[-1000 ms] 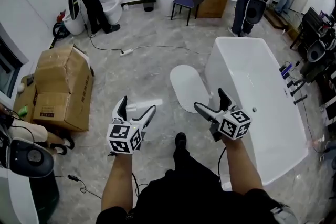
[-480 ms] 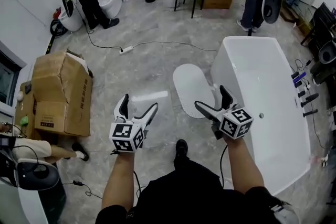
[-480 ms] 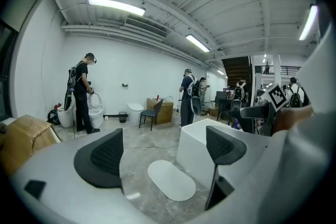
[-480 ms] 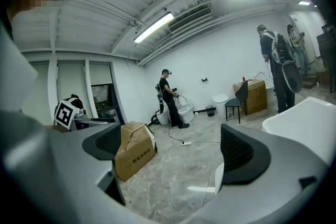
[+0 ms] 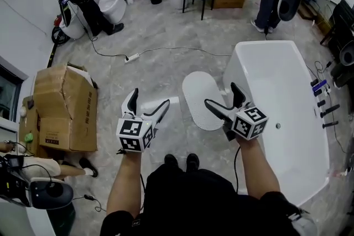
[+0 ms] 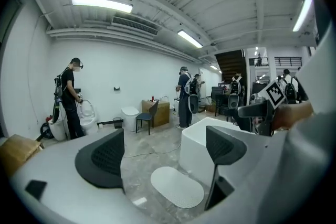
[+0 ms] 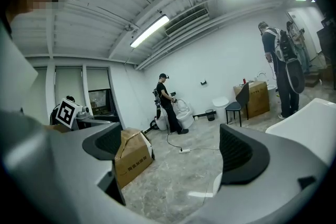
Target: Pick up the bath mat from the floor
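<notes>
Bath mat (image 5: 199,93) beside, perhaps touching, bathtub (image 5: 265,80)

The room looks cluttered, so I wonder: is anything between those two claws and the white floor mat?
Nothing visible. The bath mat lies bare on the floor beside the bathtub; the left gripper and right gripper hang open above it.

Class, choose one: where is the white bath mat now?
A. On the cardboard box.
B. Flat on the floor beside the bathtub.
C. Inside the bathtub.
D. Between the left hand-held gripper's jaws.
B: the bath mat lies flat on the floor next to the bathtub's outer wall.
</notes>
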